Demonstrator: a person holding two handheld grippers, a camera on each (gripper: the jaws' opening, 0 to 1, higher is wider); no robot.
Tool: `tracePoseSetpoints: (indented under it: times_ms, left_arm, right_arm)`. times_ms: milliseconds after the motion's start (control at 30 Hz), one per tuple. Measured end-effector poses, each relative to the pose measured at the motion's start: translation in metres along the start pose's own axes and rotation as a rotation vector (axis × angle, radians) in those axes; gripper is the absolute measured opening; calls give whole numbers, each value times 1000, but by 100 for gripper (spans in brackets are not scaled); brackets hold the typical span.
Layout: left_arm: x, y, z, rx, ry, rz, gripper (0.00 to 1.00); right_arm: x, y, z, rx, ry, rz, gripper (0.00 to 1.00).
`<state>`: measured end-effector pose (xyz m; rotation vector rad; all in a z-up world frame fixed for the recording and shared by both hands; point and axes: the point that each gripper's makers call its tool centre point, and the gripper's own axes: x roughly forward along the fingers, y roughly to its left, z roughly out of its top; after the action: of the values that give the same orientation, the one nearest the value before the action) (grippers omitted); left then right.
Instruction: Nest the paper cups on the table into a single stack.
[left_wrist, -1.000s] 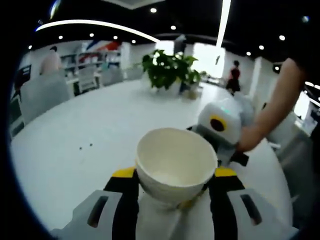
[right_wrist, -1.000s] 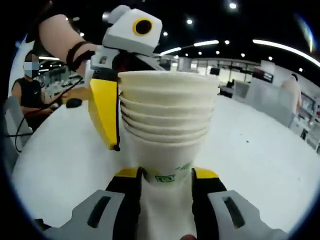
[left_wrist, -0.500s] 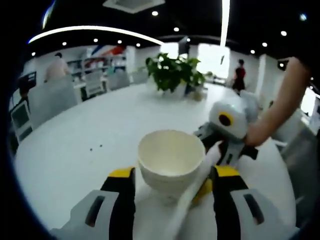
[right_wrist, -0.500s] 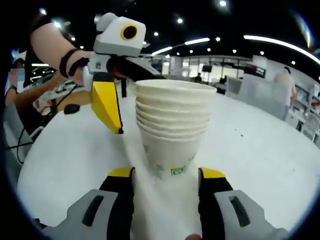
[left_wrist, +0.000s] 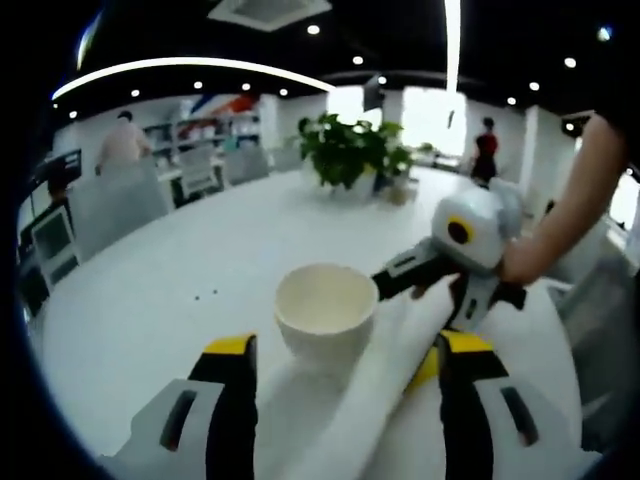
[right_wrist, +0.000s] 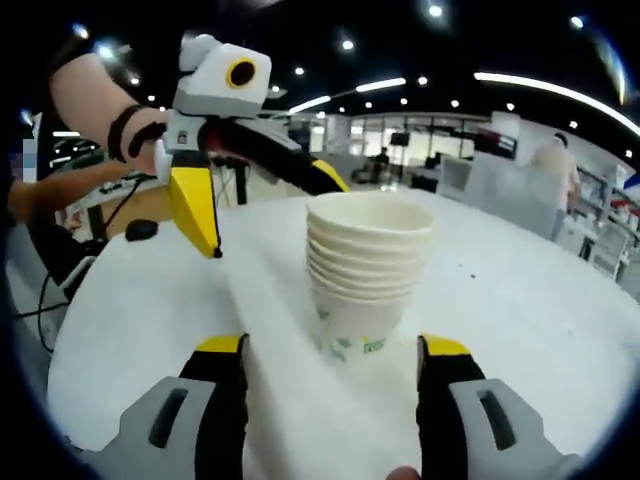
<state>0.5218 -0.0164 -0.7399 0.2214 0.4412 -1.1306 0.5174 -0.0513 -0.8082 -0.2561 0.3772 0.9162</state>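
Presently: 1 stack of paper cups (right_wrist: 368, 275), nested, upright on the white counter (right_wrist: 520, 300), between the jaws of the right hand-held gripper (right_wrist: 335, 372), spread wide and clear of it. Left hand-held gripper (left_wrist: 345, 372): likewise wide, holding nothing. Potted plant (left_wrist: 350, 150): far side of the counter. Judged complete; withdraw both straight back, avoiding the rims.

A white round table (left_wrist: 180, 290) spans the lower half of both views. A stack of paper cups (right_wrist: 367, 278) stands upright on it at centre frame. A potted plant (left_wrist: 352, 152) sits at its far edge, upper centre.
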Motion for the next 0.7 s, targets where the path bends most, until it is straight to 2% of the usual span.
tracePoseSetpoints:
  times_ms: [267,400,700]
  left_arm:
    - [-29,-8,10,0,-10,20,82]
    - [-42,-20,17,17,-16,22,86]
    - [-79,-48,31,54,-19,18,95]
  right_arm:
    - [-26,13,15,12,-3,-29,77]
    - [-41,18,19,31,-4,-47,82]
    - [-93,28,35,57,-31,-92,90]
